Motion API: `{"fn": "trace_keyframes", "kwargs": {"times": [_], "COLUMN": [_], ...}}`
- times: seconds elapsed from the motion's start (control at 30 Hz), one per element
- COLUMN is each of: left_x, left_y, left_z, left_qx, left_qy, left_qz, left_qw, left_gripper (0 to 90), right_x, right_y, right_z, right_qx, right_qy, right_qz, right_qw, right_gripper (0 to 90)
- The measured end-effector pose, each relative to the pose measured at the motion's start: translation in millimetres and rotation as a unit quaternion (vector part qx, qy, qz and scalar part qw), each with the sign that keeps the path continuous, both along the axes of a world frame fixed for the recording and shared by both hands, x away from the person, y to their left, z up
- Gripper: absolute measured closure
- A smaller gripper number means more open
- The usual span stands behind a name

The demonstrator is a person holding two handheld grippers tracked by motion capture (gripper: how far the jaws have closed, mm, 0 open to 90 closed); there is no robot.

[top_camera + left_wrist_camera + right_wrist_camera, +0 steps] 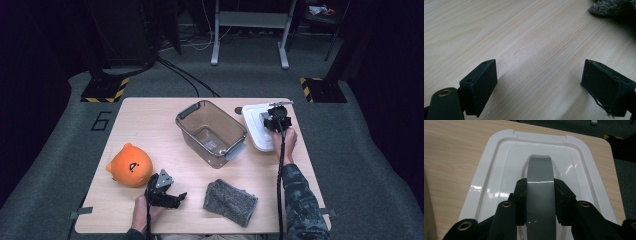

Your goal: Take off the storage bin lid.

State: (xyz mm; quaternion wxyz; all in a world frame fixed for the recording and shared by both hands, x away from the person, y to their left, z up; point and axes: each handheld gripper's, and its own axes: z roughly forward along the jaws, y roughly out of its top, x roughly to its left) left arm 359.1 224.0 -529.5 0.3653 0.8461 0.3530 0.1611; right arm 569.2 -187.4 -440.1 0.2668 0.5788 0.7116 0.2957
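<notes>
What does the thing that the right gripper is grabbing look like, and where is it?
Start at the wooden table and find the see-through box in its middle. Just right of the box, at the table's far right corner, lies a flat white lid. It is glossy white with a grey handle on top, which the right gripper pinches, unlike the fuzzy grey cloth nearer the person.

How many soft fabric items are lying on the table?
2: the orange plush toy at the table's near left, and the grey cloth near the front edge, right of centre.
</notes>
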Motion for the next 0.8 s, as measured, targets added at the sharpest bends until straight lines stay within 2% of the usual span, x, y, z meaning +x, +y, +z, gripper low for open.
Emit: {"fn": "trace_keyframes", "kwargs": {"times": [0.13,0.57,0.63,0.73,0.8], "left_x": [0.0,0.0,-0.2,-0.2,0.0], "left_y": [0.0,0.0,-0.3,-0.4,0.0], "left_z": [0.0,0.1,-0.4,-0.4,0.0], "left_qx": [0.0,0.001,0.0,0.0,0.0], "left_qy": [0.0,-0.002,-0.005,-0.006,-0.001], "left_qz": [0.0,-0.001,0.001,0.002,0.0], "left_qw": [1.0,1.0,1.0,1.0,1.0], "left_gripper": [12.8,12.8,12.7,12.7,12.7], "right_x": [3.5,13.8,13.3,8.3,1.7], "right_y": [-0.9,-2.8,-4.5,-8.6,-11.3], "right_z": [-11.1,-38.9,-40.0,-35.8,-30.9], "right_qx": [0.002,-0.004,-0.001,0.008,0.008], "right_qy": [0.009,0.034,0.042,0.037,0.031], "right_qz": [-0.01,-0.018,-0.016,-0.008,0.007], "right_qw": [0.9999,0.9992,0.999,0.9992,0.9995], "right_gripper": [66.3,64.8,57.4,45.5,37.8]}}
